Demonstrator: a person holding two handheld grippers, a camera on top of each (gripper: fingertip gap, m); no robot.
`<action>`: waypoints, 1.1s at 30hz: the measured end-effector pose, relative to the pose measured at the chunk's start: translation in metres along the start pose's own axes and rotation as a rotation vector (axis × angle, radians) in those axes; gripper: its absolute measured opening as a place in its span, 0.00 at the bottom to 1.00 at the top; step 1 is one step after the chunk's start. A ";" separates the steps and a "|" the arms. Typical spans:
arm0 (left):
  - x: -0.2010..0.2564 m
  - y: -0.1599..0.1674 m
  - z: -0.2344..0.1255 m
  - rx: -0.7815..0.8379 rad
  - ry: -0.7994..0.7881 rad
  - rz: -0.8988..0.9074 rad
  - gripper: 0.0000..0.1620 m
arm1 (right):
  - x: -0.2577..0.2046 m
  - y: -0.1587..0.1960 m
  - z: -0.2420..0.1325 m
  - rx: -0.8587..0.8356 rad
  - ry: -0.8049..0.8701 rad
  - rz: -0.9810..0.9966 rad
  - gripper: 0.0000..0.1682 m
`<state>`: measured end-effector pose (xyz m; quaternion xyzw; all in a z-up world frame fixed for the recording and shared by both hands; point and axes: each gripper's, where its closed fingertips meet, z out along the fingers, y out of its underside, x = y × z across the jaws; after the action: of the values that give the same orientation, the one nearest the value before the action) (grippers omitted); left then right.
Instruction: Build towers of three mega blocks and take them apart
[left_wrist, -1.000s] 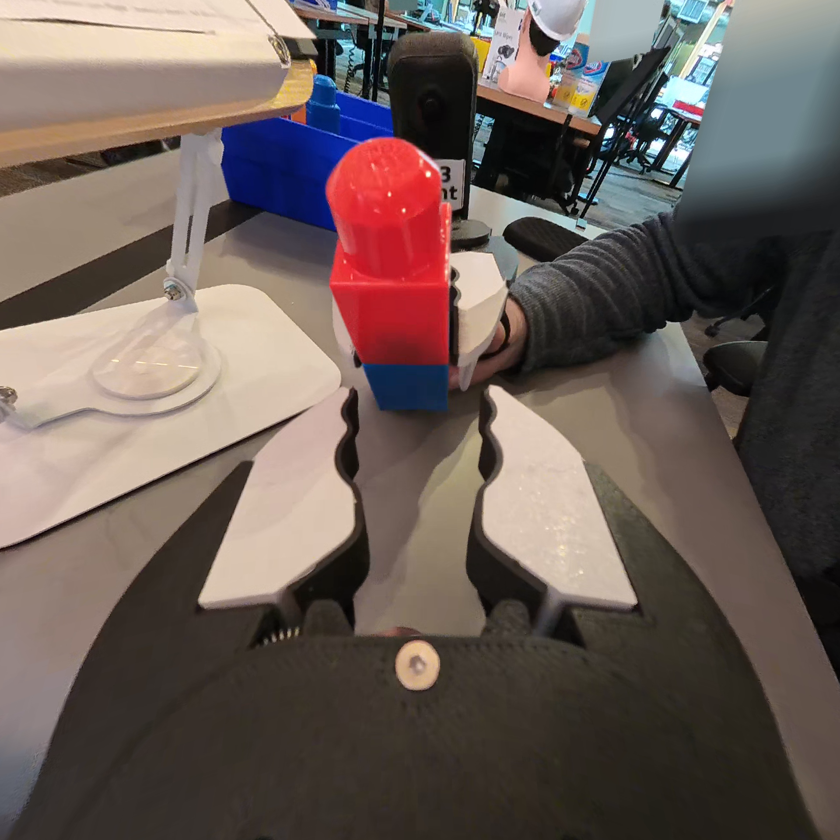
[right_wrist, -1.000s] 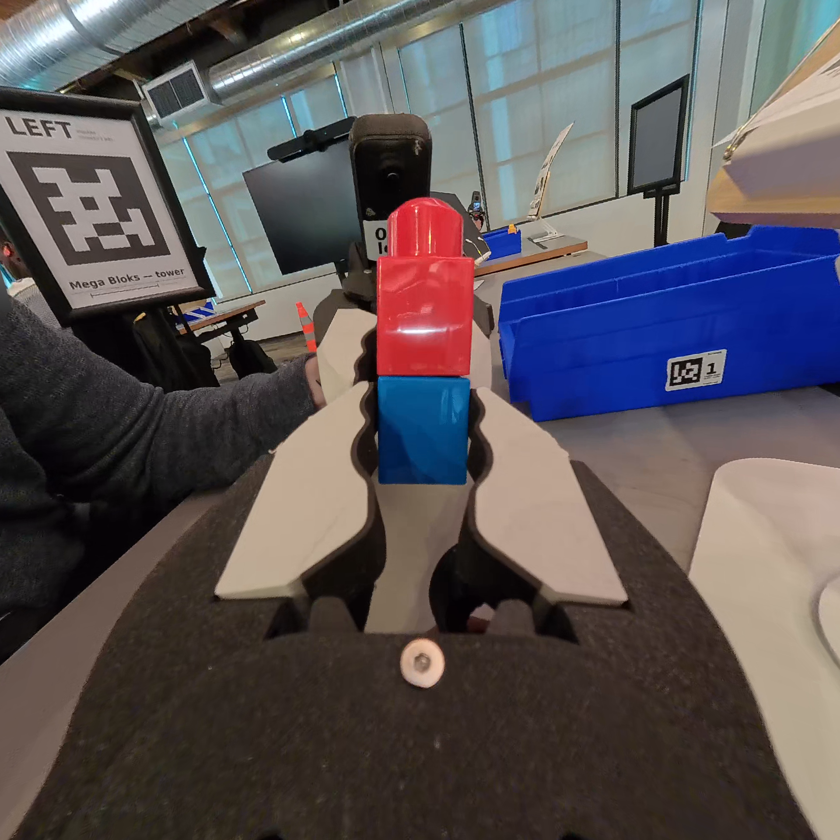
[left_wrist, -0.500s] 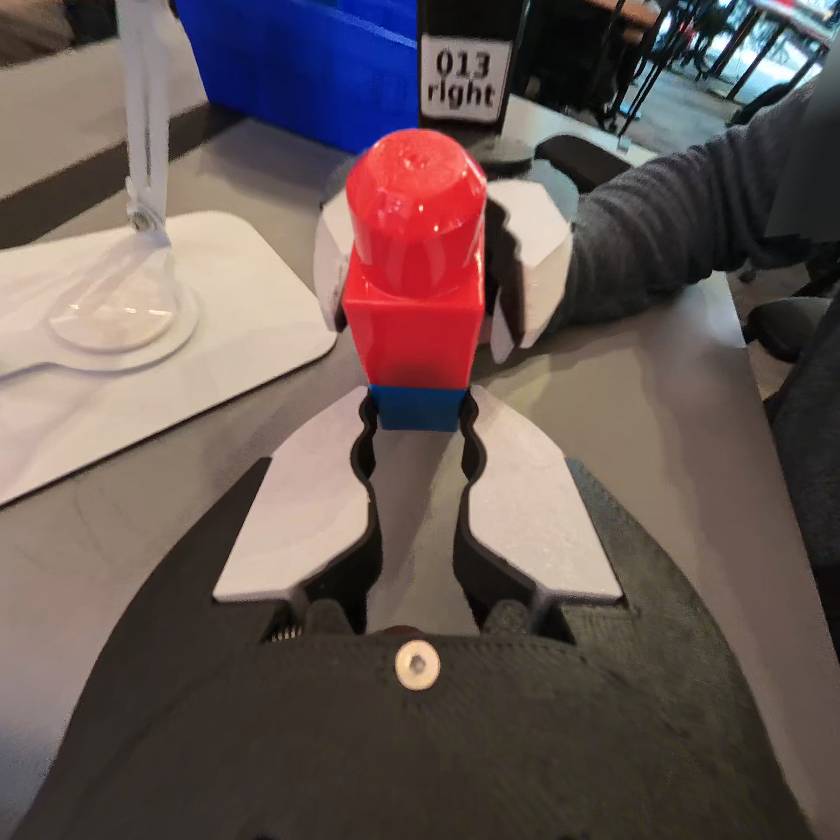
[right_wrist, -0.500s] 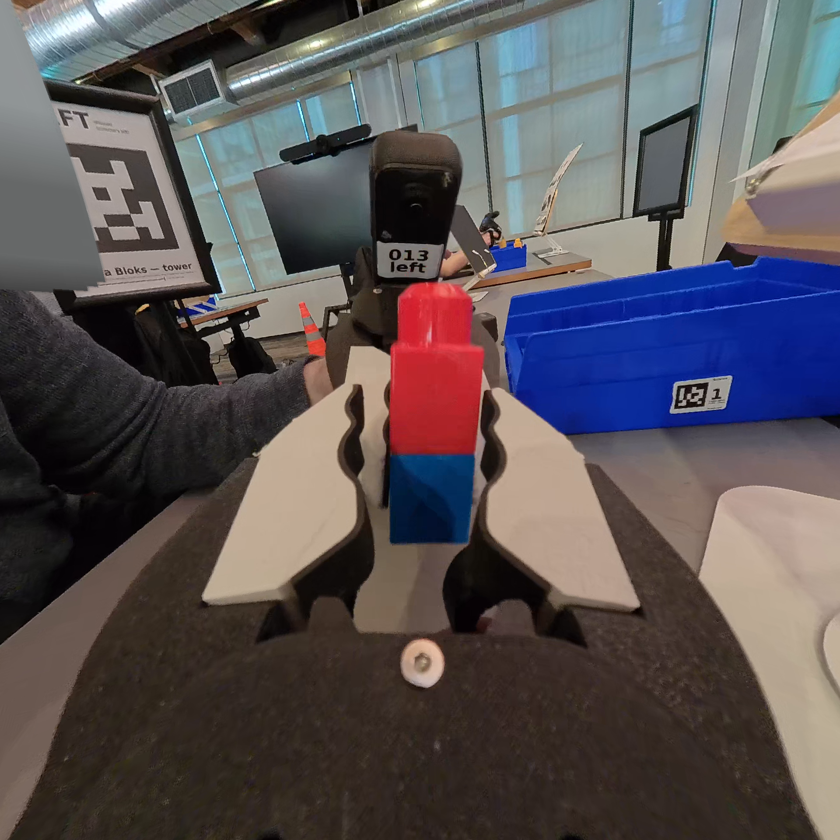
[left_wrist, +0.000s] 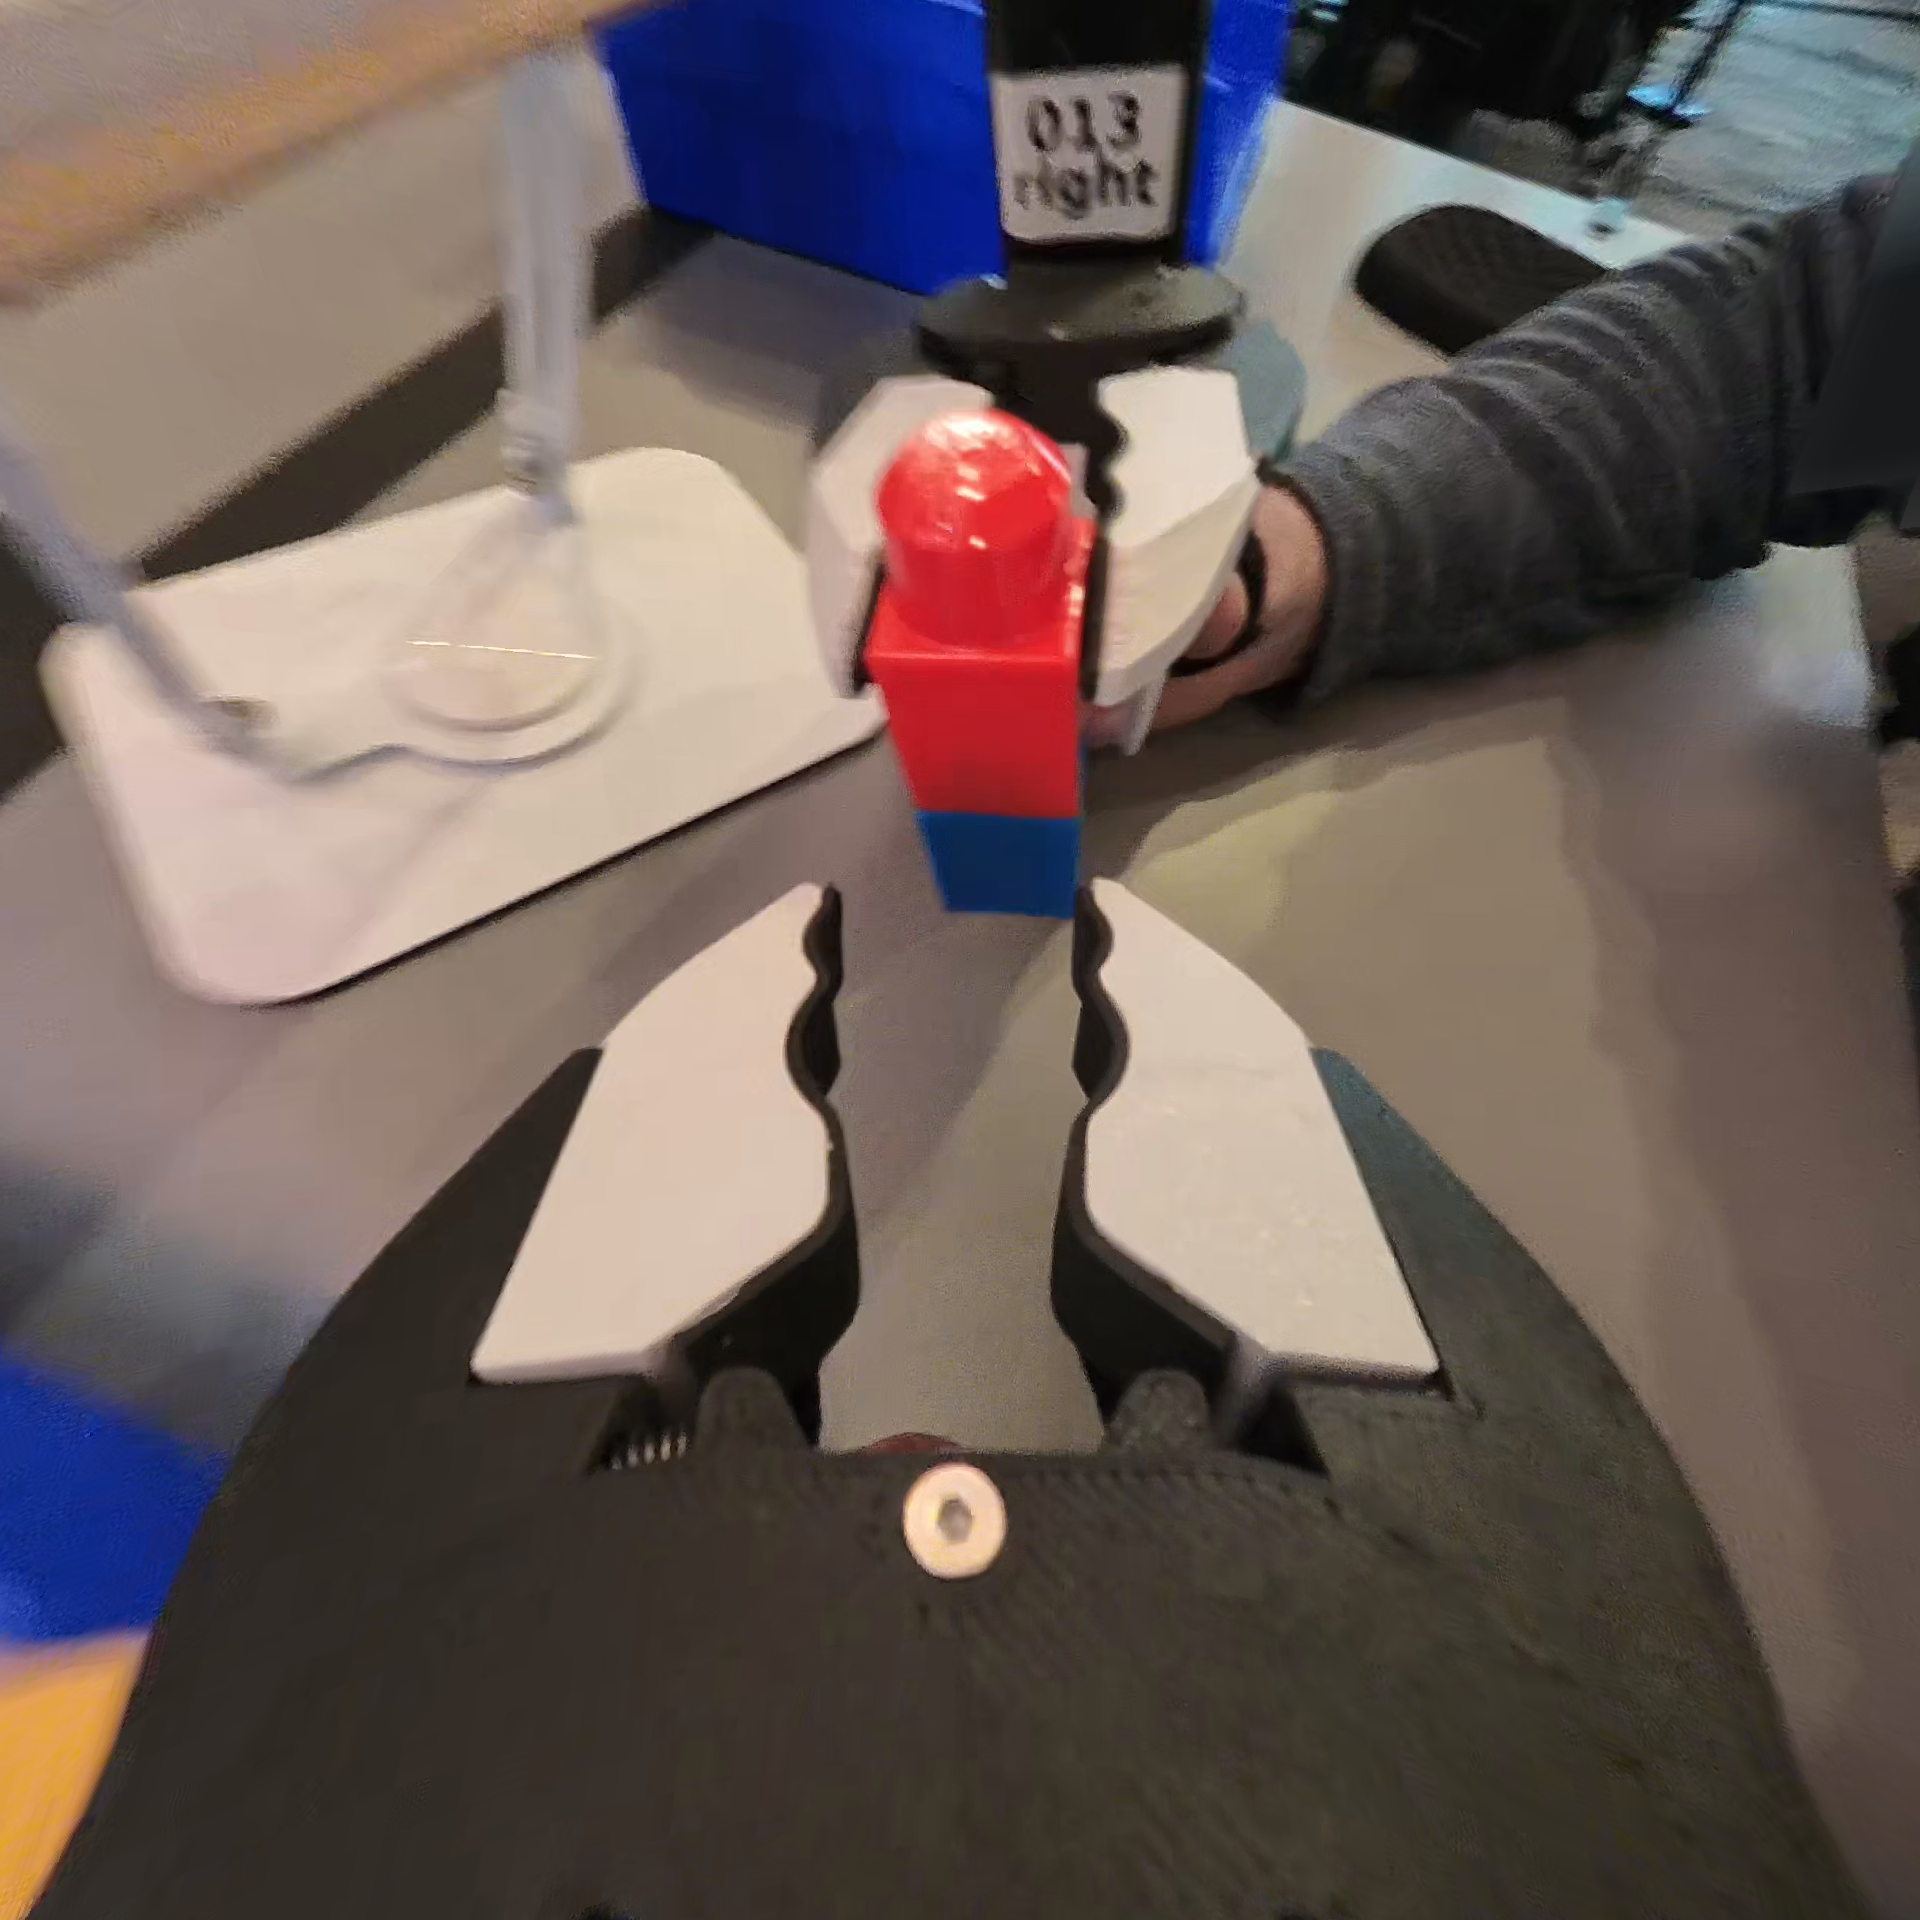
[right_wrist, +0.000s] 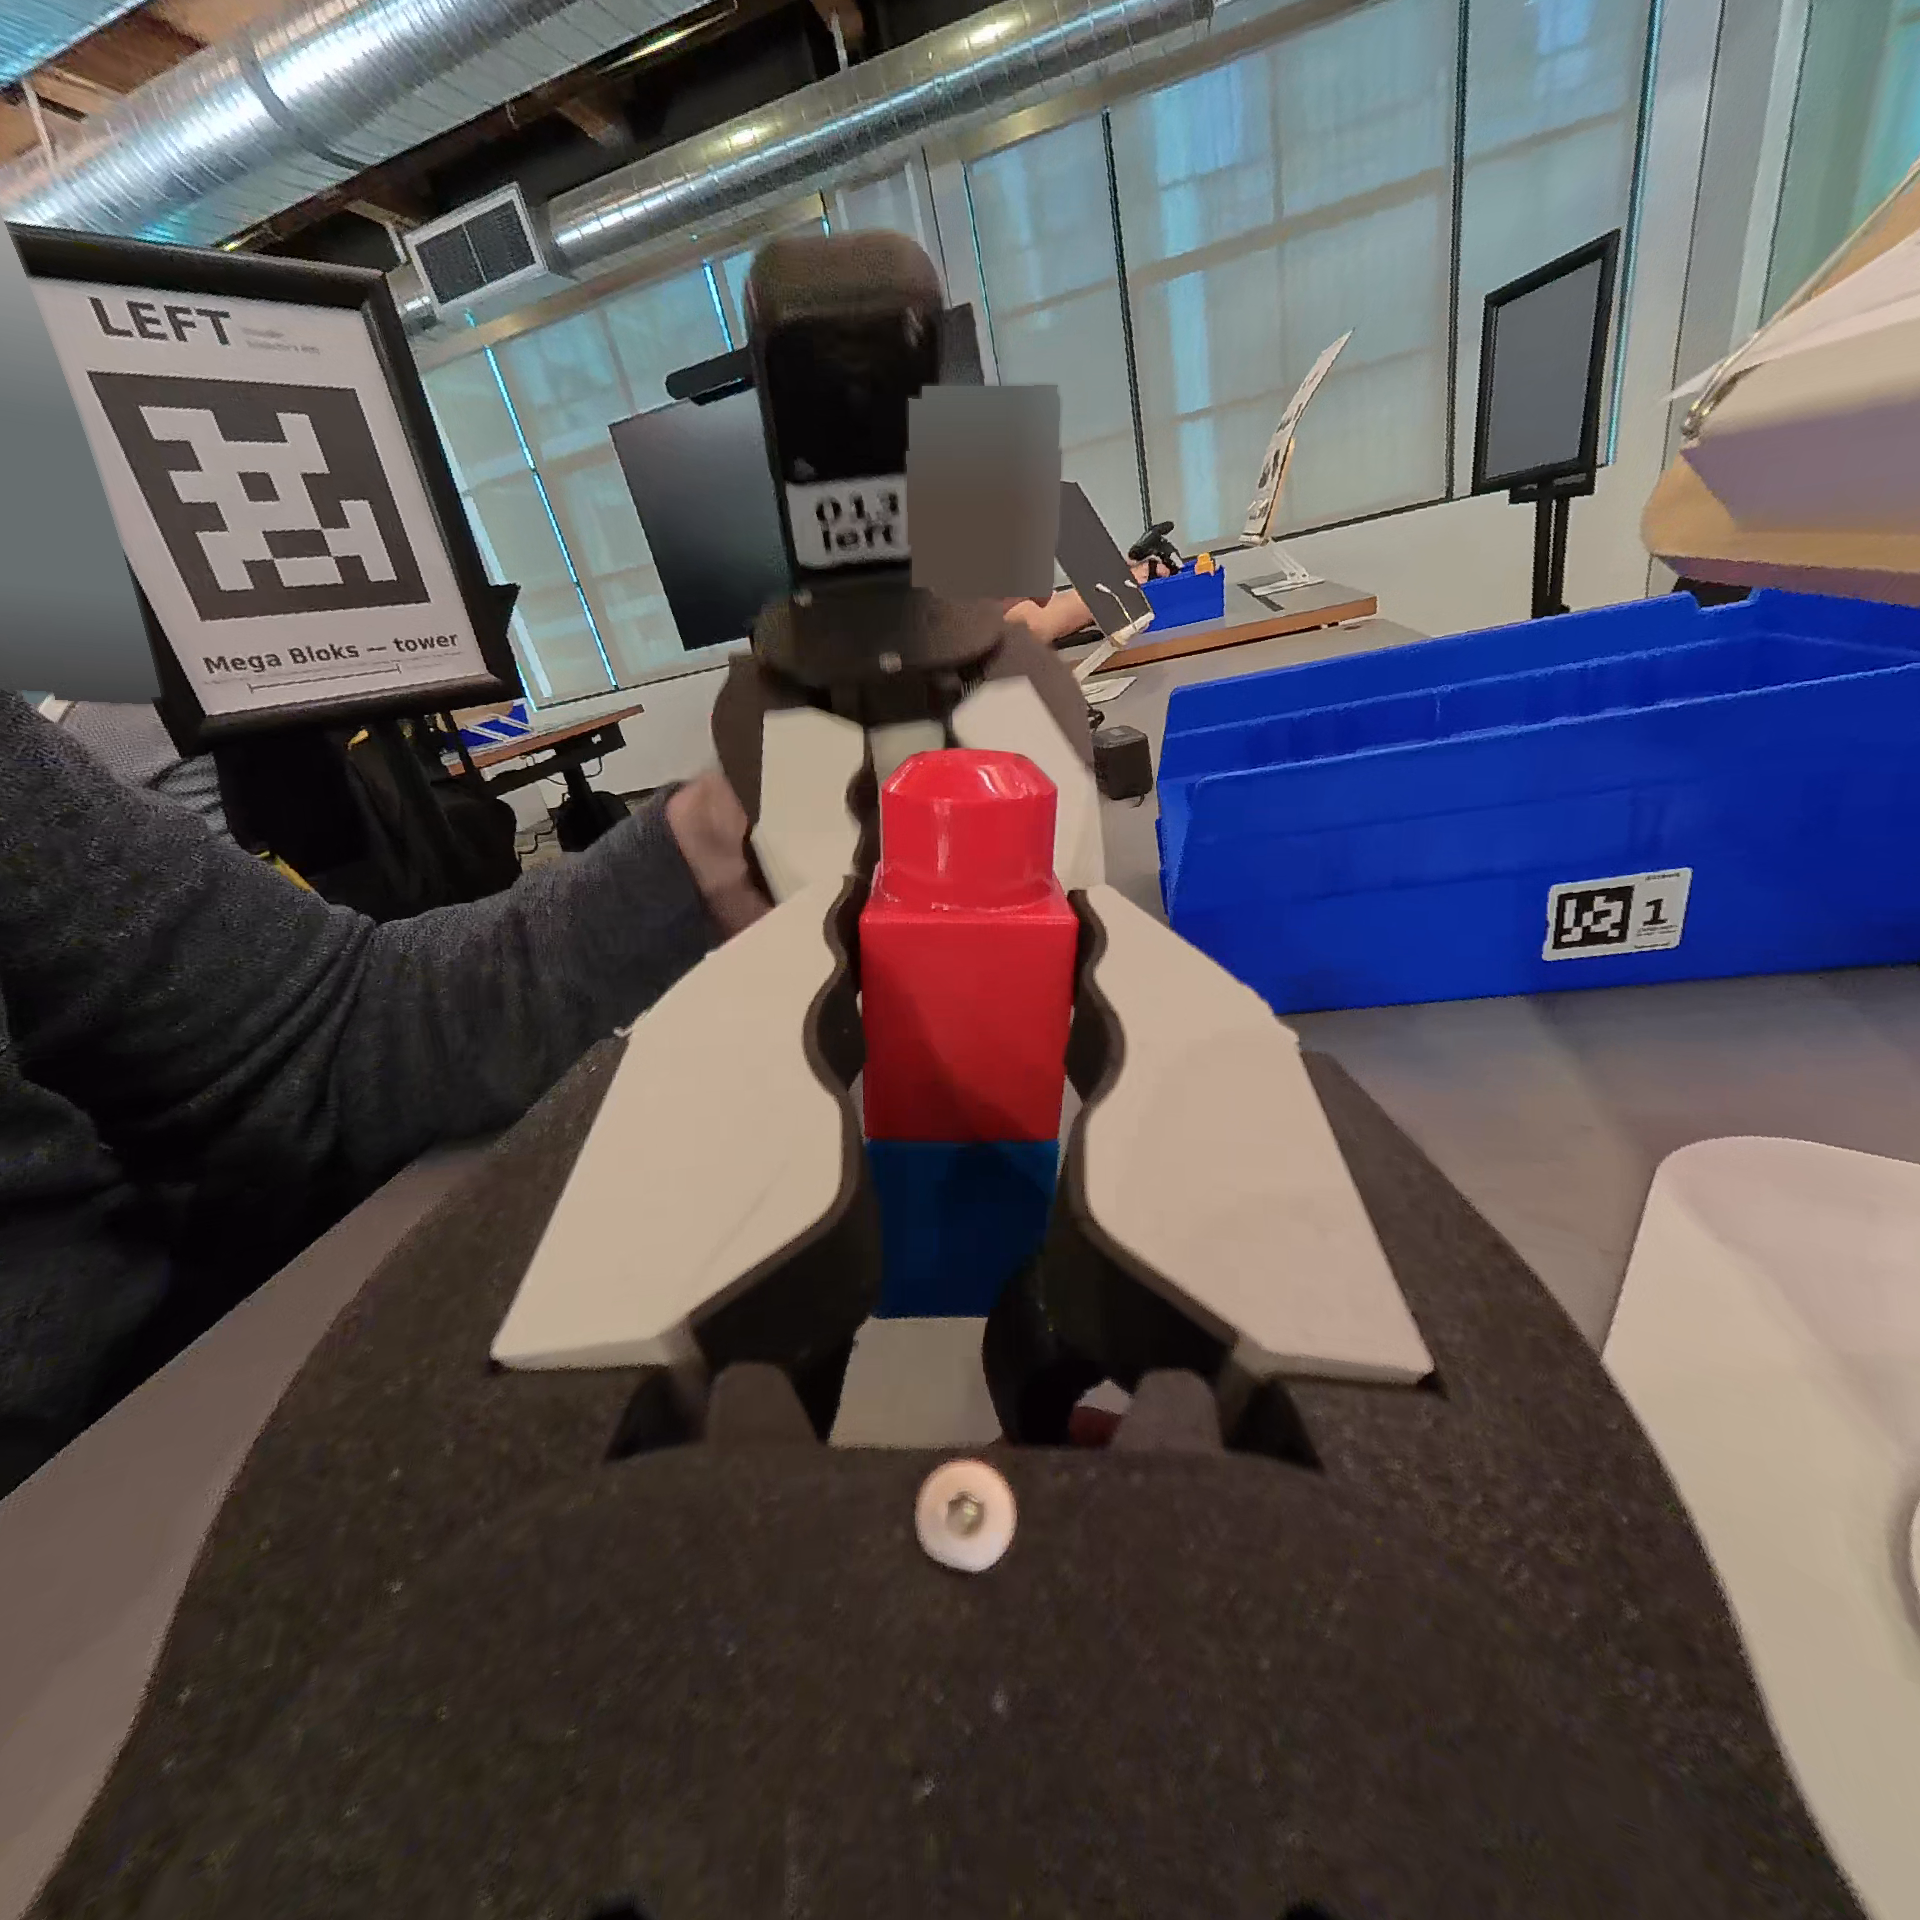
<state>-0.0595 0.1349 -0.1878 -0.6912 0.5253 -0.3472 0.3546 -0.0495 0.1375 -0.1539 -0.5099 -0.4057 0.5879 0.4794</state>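
Left gripper (left_wrist: 951, 914): fingers spread, empty, blue block (left_wrist: 1003, 862) just ahead of the tips. Right gripper (right_wrist: 961, 935): fingers pinching the red block (right_wrist: 961, 1023) stacked on the blue, above the desk (left_wrist: 1455, 935). Risk: blue block drops off if bumped.

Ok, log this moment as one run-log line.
stack: red block on blue block | right gripper: shut on red block | left gripper: open, near blue block, not gripping | tower: two blocks
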 end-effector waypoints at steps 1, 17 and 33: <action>-0.010 -0.002 -0.016 0.005 -0.072 0.014 0.26 | 0.001 0.002 0.001 -0.005 -0.003 0.005 0.21; -0.148 0.066 -0.146 -0.686 -0.326 0.186 0.25 | -0.004 0.004 0.000 -0.017 -0.037 0.012 0.21; -0.159 0.125 -0.083 -0.970 -0.079 -0.032 0.21 | -0.005 0.004 -0.001 -0.016 -0.044 0.015 0.21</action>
<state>-0.2232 0.2544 -0.2698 -0.7974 0.6020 -0.0411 0.0058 -0.0492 0.1321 -0.1573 -0.5036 -0.4172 0.5991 0.4619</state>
